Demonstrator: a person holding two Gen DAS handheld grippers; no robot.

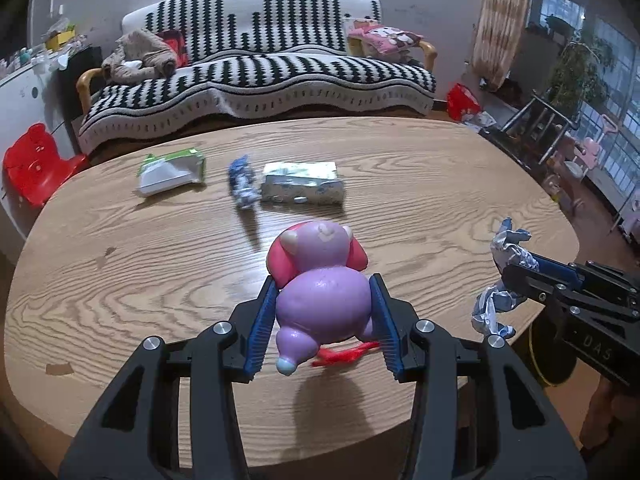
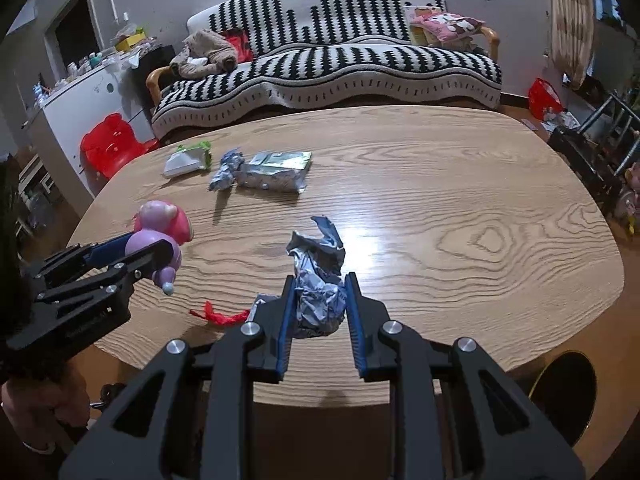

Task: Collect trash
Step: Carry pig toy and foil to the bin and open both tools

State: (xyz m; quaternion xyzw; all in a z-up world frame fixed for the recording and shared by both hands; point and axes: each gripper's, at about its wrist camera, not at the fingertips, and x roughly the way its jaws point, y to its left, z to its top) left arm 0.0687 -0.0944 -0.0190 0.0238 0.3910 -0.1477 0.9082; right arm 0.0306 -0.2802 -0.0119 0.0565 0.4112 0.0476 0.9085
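We are in the carrying step: both tools are loaded and lifted off the wooden table (image 1: 120,280). Our left gripper (image 1: 325,312) is clenched on a purple and pink toy figure (image 1: 320,276), its blue pads pressing the round body from both sides, a red tassel (image 1: 344,356) dangling beneath it. Our right gripper (image 2: 322,304) is clamped on a crumpled foil wrapper (image 2: 318,280), which sticks up and forward between the pads, above the near part of the table. We judge that the next move calls for carrying both loads to a bin; a dark round container with a yellow rim (image 2: 568,392) shows below the near right edge of the table and may be it, though we cannot tell for sure. Each grip then has to be let go over the opening. Counting what remains on the far side of the table: one green and white packet (image 1: 172,172), one small blue and white crumpled wrapper (image 1: 242,184), and one flattened silver pack (image 1: 302,184), so three pieces left, two held.
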